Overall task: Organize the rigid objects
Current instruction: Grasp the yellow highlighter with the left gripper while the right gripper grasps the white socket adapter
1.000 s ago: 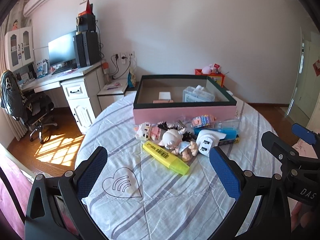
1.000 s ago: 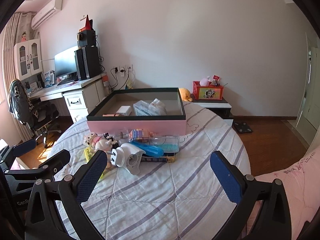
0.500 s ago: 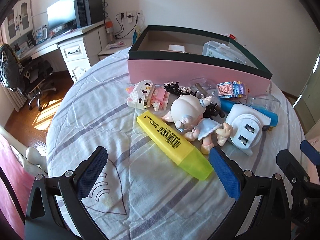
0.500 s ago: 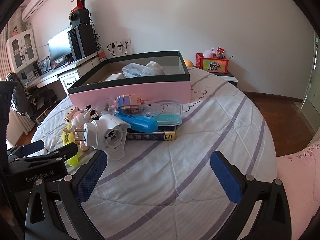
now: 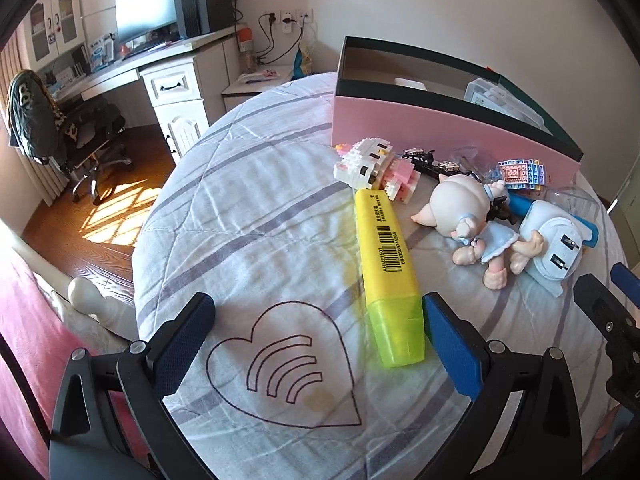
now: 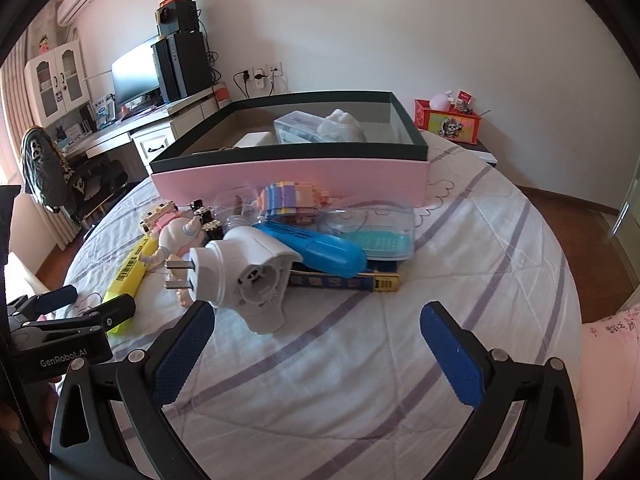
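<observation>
Both grippers gape empty: left gripper [image 5: 316,344] low over the table, yellow highlighter [image 5: 390,264] at its 1 o'clock, likely first pick, needing a rightward shift to straddle it, then pink box [image 5: 440,132] at 12; right gripper [image 6: 316,344] faces white plug [image 6: 248,272].

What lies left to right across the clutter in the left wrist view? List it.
White and pink brick figure → yellow highlighter → pig doll → white plug adapter. Pink box stands behind them all.
</observation>
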